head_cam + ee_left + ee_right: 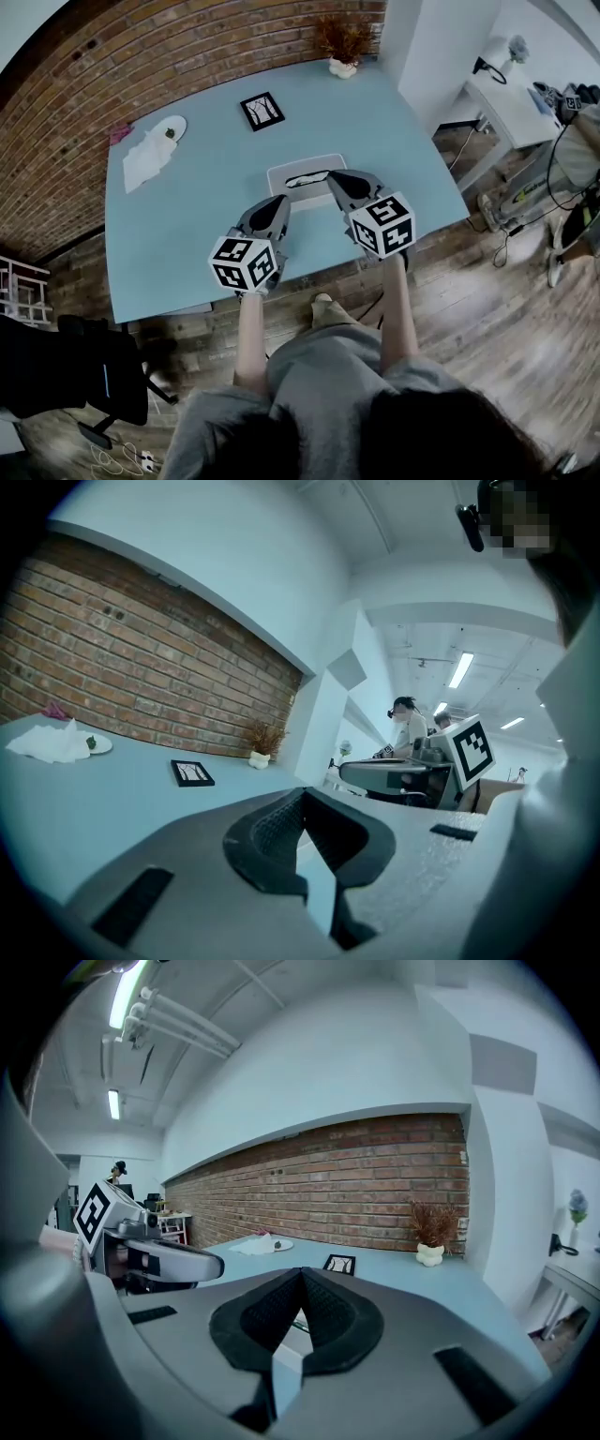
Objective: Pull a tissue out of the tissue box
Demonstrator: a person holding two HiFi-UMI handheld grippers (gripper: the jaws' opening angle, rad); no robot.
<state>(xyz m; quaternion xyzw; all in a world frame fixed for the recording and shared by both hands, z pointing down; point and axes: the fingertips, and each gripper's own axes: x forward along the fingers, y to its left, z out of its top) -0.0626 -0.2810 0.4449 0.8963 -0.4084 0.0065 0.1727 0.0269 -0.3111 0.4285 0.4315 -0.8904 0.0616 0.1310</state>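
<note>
Overhead, the tissue box (302, 174) lies near the tabletop's (187, 225) front edge, about midway along it. The left gripper (279, 202) is by the box's front-left corner and the right gripper (334, 177) over its right end. Left gripper view: jaw tips meet, holding nothing. Right gripper view: tips likewise together, empty.

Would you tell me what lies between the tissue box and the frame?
Nothing: in the head view, the table between the tissue box and the frame is bare.

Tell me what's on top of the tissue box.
On the tissue box only its dark slot shows. The left gripper and right gripper, jaws shut, cover its near side.
</note>
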